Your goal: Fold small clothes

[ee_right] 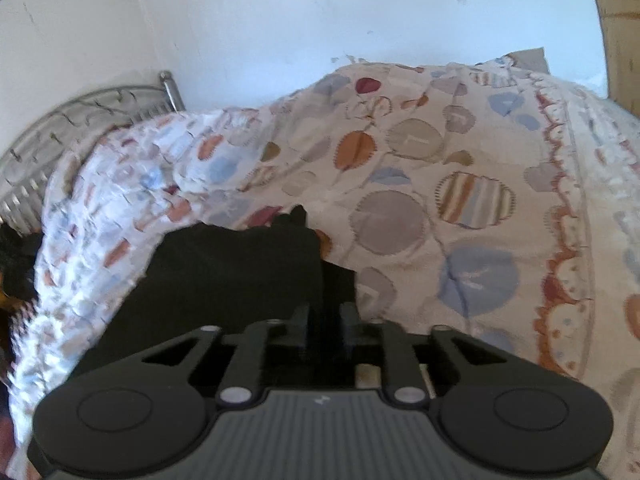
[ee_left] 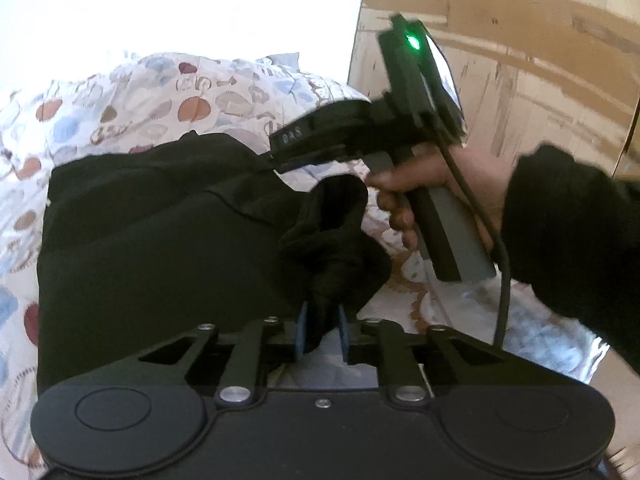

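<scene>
So the left gripper (ee_left: 323, 330) has its blue pads (ee_left: 303, 330) standing a little apart with a bunched wad of the black garment (ee_left: 160, 240) sitting right between them. The cloth fills the gap, but I honestly can't tell if the pads are squeezing it or if it's just loose in there. Same story on the right gripper (ee_right: 323, 322): jaws slightly spread, a ridge of the black fabric (ee_right: 240, 276) running up between the fingers, grip or no grip is anyone's guess from its own camera. In the left wrist view the right gripper (ee_left: 280, 156) sits ahead and a bit to the right of the left one, nose down on the far edge of the garment, held by a hand (ee_left: 404, 192) in a dark sleeve (ee_left: 576, 232). My read is that both tongs work the same side of the garment so that edge moves as one straight line instead of sagging in the middle. The garment itself spreads out to the left of both grippers, flat-ish on a patterned quilt (ee_right: 440, 184). Beyond the quilt there's a white wall (ee_right: 320, 20), a metal bed frame (ee_right: 80, 120) off to the left, and cardboard boxes (ee_left: 520, 60) to the right.
</scene>
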